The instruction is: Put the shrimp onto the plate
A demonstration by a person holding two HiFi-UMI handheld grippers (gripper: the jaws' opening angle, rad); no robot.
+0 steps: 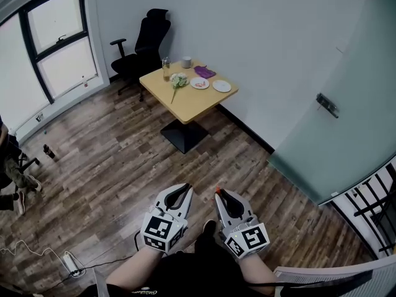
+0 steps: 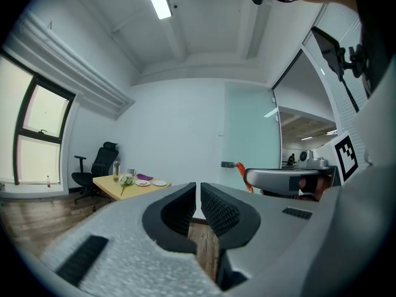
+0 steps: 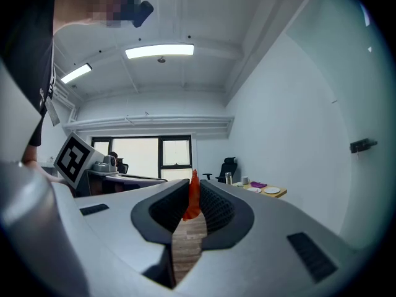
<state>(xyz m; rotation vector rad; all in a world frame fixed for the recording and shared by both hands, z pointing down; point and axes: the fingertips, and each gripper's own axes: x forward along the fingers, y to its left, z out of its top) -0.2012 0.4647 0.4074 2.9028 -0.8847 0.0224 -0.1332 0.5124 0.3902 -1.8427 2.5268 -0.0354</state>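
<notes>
Right gripper (image 3: 192,189) jaws clenched on orange toy shrimp (image 3: 193,198), tip poking past them. Left gripper (image 2: 198,192) jaws closed, empty. White round plate (image 1: 221,86) on yellow wooden counter (image 1: 184,101) lies far ahead of jaws; keep your grip firm while approaching.

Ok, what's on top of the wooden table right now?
On the table: a bottle, a cup, a purple item, flowers, a white plate and a second plate with something pinkish, too small to identify. The shrimp isn't there; the right gripper holds it.

Orange shrimp (image 3: 192,198), white plate (image 1: 221,86), pale wooden table (image 1: 185,101), black chair (image 1: 147,41)
</notes>
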